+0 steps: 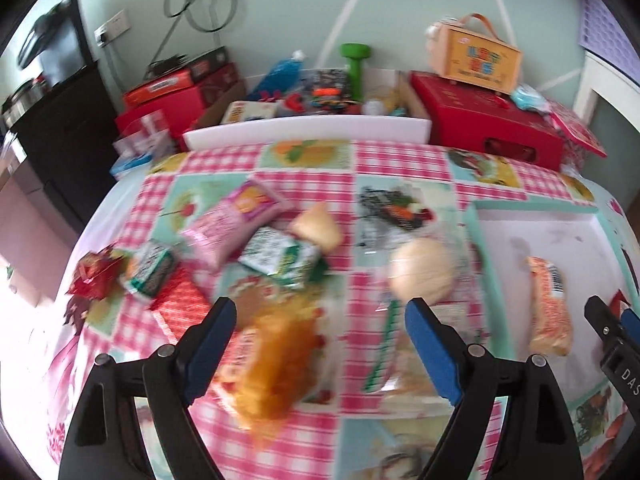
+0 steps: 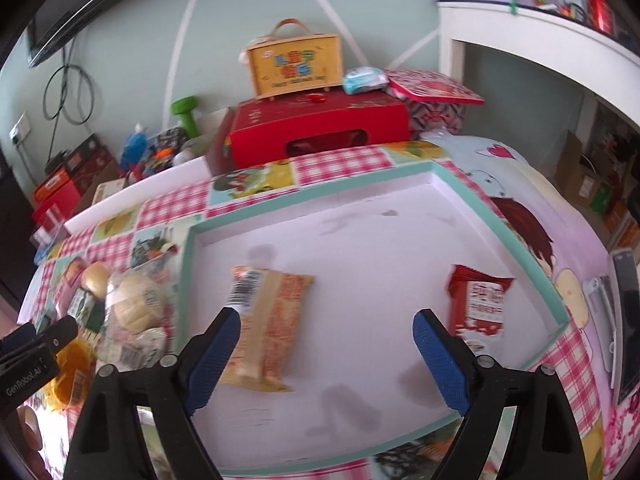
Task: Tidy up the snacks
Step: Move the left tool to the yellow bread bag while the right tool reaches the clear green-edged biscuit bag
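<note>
Item: loose snacks on the checked worktop [image 1: 400, 160], left of the teal-rimmed tray [image 2: 500, 216]; I am viewing a soft bagged bun [image 1: 422, 276], a crinkly orange packet [image 1: 276, 364] at the near edge, and pink [image 1: 232, 220] and green [image 1: 280, 258] sachets toward the far-left corner. Two packs are lying inside the tray: an orange pack [image 2: 266, 320] near its left rim and a red pack [image 2: 478, 300] by its right rim. I am holding both the left hand-held gripper [image 1: 320, 344] and right hand-held gripper [image 2: 326, 354] spread and empty; judging these light, slippery and crushable, I am favouring a gentle pinch on a sealed end.
</note>
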Tool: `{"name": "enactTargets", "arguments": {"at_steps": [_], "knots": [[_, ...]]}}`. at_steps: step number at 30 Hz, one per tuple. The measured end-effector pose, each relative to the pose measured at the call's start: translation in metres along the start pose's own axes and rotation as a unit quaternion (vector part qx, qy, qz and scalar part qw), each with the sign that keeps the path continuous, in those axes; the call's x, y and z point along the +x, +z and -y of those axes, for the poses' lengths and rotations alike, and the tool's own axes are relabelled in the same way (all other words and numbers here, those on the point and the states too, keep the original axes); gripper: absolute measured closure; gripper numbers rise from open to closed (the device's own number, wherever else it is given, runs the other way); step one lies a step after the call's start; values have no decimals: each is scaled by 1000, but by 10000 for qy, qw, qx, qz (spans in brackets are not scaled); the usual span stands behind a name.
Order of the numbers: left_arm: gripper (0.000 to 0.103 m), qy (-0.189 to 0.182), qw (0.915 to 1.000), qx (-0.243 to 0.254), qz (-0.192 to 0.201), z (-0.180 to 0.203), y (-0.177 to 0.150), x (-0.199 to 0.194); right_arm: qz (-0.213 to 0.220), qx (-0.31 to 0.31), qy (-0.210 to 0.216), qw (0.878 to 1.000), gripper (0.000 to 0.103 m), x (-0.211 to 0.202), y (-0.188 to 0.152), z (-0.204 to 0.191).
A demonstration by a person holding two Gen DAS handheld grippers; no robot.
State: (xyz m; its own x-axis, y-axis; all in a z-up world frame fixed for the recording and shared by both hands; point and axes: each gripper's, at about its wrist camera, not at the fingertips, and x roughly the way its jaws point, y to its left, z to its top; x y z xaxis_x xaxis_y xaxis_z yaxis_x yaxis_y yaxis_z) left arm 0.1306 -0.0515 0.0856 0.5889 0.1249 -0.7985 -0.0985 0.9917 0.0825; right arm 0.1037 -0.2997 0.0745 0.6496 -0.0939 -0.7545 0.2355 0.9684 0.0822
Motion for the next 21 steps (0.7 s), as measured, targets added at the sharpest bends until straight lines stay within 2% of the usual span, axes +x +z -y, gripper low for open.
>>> {"name": "enactTargets", "arguments": {"at_steps": [9, 16, 21], "knots": [[16, 193, 9977, -641, -90, -62, -8, 1, -105, -396, 362, 9985, 13, -2, -6, -57], [16, -39, 9952, -965, -140, -85, -14, 2, -214, -754, 777, 9939, 13, -2, -18, -107], [16, -265, 9934, -1089, -250, -91, -16, 10, -322, -1082, 899, 9895, 13, 3, -31, -138]]}}
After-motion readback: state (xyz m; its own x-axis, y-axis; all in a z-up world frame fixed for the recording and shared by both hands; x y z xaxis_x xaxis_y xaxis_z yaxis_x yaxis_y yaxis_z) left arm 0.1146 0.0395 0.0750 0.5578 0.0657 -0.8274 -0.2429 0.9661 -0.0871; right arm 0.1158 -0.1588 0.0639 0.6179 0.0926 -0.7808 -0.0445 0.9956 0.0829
